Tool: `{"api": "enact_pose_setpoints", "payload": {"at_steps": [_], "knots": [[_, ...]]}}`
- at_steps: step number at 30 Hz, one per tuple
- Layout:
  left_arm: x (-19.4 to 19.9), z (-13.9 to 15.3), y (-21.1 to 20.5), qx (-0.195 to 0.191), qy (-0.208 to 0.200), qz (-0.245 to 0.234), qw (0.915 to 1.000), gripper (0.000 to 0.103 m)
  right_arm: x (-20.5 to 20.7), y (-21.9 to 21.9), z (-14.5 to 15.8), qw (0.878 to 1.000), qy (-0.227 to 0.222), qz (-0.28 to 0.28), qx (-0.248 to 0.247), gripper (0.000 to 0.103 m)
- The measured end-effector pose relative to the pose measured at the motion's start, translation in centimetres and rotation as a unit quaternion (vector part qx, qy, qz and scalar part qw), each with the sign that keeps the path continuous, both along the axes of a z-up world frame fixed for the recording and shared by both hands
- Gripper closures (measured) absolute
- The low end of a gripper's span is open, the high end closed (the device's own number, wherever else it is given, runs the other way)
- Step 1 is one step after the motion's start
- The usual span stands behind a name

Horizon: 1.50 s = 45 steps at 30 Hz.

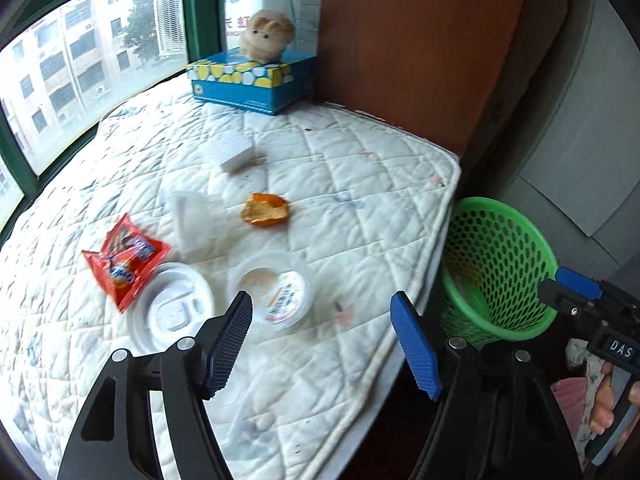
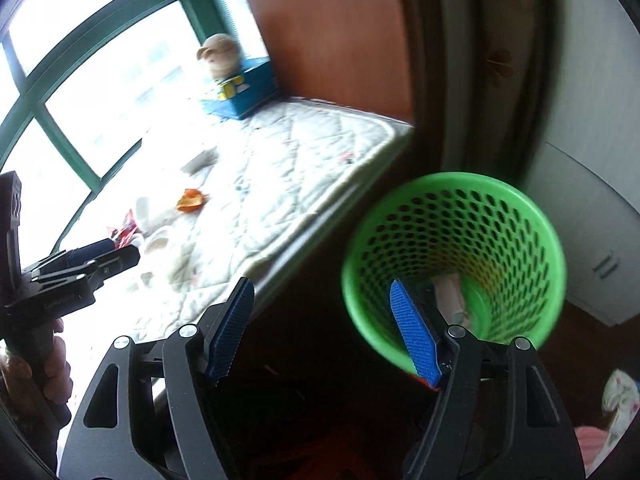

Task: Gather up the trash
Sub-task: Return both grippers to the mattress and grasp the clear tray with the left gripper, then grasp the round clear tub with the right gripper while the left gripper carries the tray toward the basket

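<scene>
Trash lies on a white quilted mattress [image 1: 340,168]: a red snack wrapper [image 1: 124,262], a white plastic lid [image 1: 172,308], a clear cup with a printed label [image 1: 272,286], a clear plastic cup on its side [image 1: 192,220], an orange peel [image 1: 265,209] and a white paper pad [image 1: 236,152]. A green mesh bin [image 1: 500,264] stands on the floor beside the mattress. My left gripper [image 1: 322,344] is open and empty above the mattress edge, near the labelled cup. My right gripper [image 2: 322,330] is open and empty just above the bin [image 2: 456,256], which holds some pale trash [image 2: 450,294].
A blue tissue box [image 1: 248,80] with a plush toy [image 1: 266,36] on it sits at the far end by the window [image 1: 80,60]. A brown wooden panel [image 1: 408,40] and a grey cabinet [image 1: 580,140] stand behind the bin. Dark floor lies below.
</scene>
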<state>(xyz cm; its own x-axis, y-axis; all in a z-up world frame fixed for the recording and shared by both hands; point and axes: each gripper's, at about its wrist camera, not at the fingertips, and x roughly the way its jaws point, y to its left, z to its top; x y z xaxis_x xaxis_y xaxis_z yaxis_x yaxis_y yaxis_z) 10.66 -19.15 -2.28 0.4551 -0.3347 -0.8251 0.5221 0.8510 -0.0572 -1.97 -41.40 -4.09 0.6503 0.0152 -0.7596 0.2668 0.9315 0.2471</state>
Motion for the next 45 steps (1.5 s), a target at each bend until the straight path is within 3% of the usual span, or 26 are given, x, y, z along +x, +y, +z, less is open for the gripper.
{"api": "enact_pose_setpoints", "payload": {"at_steps": [5,11,28,30,45], "knots": [[-0.1,-0.9,5.0,0.014,0.0,0.012,0.9998,0.032,1.8,2.3,0.1,0.999,0.0,0.032,0.001,0.03],[-0.3,-2.9,8.0,0.033,0.005,0.007,0.9994,0.031,3.6,4.8,0.0,0.998,0.003,0.069,0.0,0.029],[0.2,-6.5,8.4,0.04,0.036,-0.015,0.9984,0.031,6.5,9.3,-1.3,0.99,0.024,0.136,-0.012,0.028],[0.1,-6.7,8.4,0.039,0.038,-0.019,0.9984,0.039,6.8,9.7,-1.4,0.99,0.026,0.142,-0.011,0.028],[-0.9,-4.3,11.3,-0.001,0.022,-0.017,0.9996,0.043,10.8,13.5,-2.7,0.978,0.038,0.202,-0.022,0.028]]}}
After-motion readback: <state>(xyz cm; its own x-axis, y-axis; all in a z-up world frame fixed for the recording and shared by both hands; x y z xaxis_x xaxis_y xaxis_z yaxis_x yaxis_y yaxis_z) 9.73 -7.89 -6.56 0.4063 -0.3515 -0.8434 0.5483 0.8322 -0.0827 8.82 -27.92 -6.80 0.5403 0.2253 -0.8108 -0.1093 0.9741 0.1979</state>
